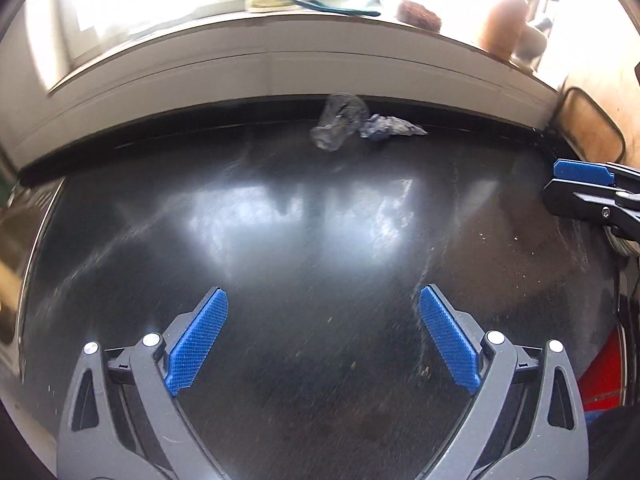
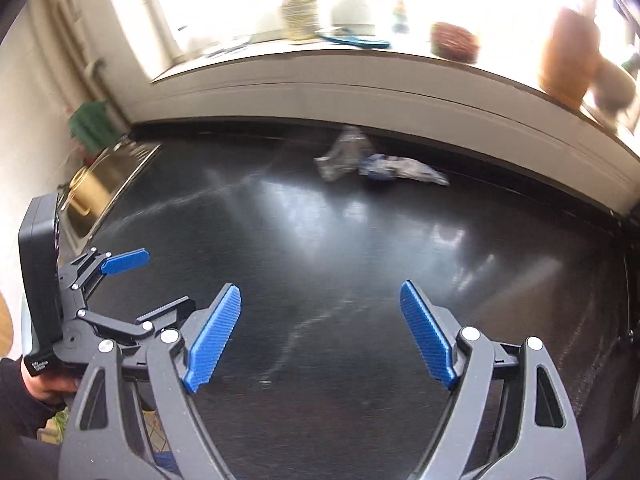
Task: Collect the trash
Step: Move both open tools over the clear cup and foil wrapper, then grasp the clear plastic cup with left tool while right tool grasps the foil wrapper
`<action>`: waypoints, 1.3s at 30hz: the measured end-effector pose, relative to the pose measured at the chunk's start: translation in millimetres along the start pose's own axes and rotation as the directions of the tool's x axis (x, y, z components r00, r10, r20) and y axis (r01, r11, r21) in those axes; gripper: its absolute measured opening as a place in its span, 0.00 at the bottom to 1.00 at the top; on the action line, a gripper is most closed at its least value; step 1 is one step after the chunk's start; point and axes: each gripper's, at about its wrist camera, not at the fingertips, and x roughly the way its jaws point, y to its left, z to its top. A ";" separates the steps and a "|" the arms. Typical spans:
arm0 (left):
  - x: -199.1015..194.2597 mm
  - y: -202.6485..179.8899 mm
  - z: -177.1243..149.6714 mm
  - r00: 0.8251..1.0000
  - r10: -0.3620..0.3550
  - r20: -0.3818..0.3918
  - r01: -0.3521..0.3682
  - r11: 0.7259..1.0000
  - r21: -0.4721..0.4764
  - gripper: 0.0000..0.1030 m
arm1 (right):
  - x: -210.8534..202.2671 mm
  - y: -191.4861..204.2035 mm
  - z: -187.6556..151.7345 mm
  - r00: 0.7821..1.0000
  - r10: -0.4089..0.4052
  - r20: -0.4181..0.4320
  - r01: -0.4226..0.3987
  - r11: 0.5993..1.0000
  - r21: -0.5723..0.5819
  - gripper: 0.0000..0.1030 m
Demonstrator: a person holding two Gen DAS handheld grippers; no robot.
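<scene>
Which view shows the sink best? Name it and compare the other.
The right wrist view. The sink lies at the left end of the dark counter, its metal basin and rim plain. The left wrist view catches only a blurred sliver of it at the left edge.

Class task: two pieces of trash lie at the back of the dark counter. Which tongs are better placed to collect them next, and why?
Neither clearly. The left tongs and right tongs are both open, empty and short of the clear plastic and blue-white wrapper. The left faces them slightly more squarely.
</scene>
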 end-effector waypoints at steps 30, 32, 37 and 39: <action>225.1 15.4 169.6 0.993 -0.063 -0.105 0.082 0.978 0.193 0.74 | 233.5 -105.5 124.5 0.990 -0.005 -0.140 -0.039 0.951 -0.307 0.63; 223.9 14.6 170.8 0.994 -0.058 -0.095 0.076 0.979 0.191 0.61 | 232.7 -103.3 123.4 0.992 0.003 -0.130 -0.044 0.948 -0.314 0.44; 214.1 16.7 165.3 0.991 -0.085 -0.105 0.098 0.988 0.119 0.40 | 224.1 -100.7 118.5 0.986 0.036 -0.161 -0.078 0.961 -0.265 0.21; 205.8 18.8 159.1 0.989 -0.094 -0.111 0.103 0.992 0.079 0.40 | 213.3 -100.1 112.4 0.986 0.038 -0.163 -0.075 0.970 -0.230 0.20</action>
